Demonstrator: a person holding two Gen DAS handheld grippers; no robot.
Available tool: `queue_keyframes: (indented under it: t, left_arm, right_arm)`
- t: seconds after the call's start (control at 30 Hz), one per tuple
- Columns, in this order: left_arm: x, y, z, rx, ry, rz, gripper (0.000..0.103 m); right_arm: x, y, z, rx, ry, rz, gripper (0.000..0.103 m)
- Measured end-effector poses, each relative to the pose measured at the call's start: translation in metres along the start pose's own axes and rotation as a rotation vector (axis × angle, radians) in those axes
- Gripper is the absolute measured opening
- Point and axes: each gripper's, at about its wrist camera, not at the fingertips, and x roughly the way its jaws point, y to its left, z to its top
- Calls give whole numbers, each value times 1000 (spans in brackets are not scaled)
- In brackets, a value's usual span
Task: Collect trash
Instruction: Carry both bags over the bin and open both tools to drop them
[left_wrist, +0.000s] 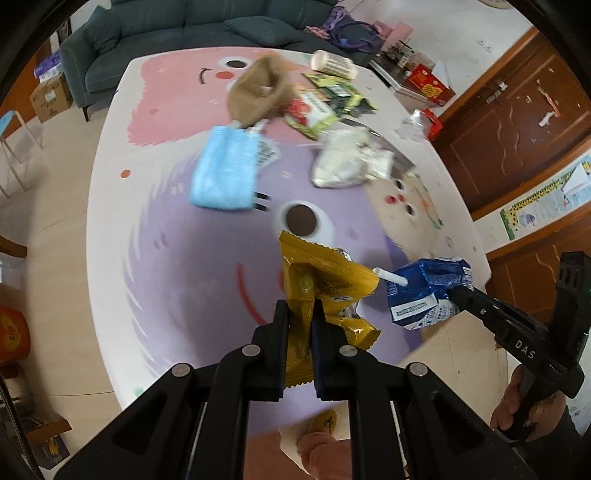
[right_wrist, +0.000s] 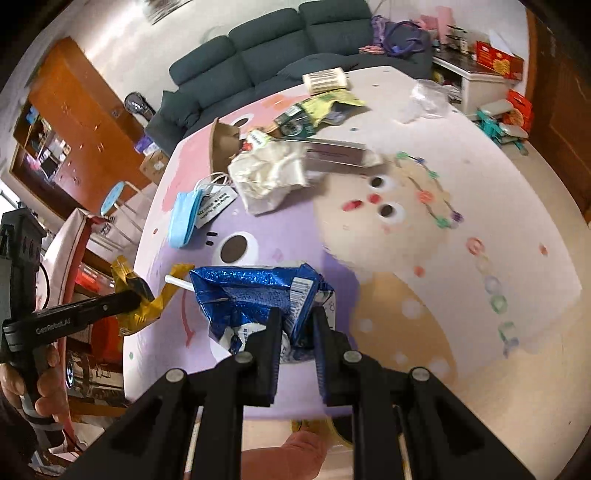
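Note:
My left gripper (left_wrist: 300, 314) is shut on a yellow snack wrapper (left_wrist: 317, 284) and holds it above the table. My right gripper (right_wrist: 297, 321) is shut on a crushed blue drink carton (right_wrist: 258, 295) with a white straw (right_wrist: 177, 282). The carton also shows in the left wrist view (left_wrist: 424, 291), to the right of the wrapper, and the wrapper shows in the right wrist view (right_wrist: 144, 299). More trash lies further back on the table: a blue face mask (left_wrist: 225, 173), crumpled white paper (left_wrist: 343, 162), a brown paper bag (left_wrist: 258, 92) and green wrappers (left_wrist: 336, 94).
The table (left_wrist: 147, 258) has a cartoon-print cover in pink and purple. A striped paper cup (left_wrist: 332, 64) lies at the far edge. A clear plastic wrapper (right_wrist: 428, 98) lies at the far right. A dark sofa (right_wrist: 266, 48) stands behind the table. Wooden cabinets (left_wrist: 517, 122) stand right.

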Motion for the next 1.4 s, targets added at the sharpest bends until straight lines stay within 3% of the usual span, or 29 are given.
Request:
queue_keyframes:
  t: [0.33, 0.57, 0.77, 1.0, 1.3, 1.4]
  left_arm:
    - [3, -105, -92, -8, -26, 28, 9]
    - [44, -149, -159, -52, 43, 40, 9]
    - [94, -154, -193, -61, 121, 71, 9]
    - [182, -130, -223, -89, 199, 123, 9]
    - [270, -105, -244, -97, 231, 146, 10]
    - [289, -101, -244, -87, 204, 159, 29]
  right_arm:
    - [-61, -72, -64, 1, 3, 20, 16]
    - [-67, -130, -120, 63, 83, 22, 16]
    - [-30, -174, -165, 187, 194, 28, 16]
    - [67, -219, -219, 426, 311, 43, 16]
    - [163, -232, -250, 550, 322, 82, 16]
    - [189, -230, -252, 543, 323, 107, 16]
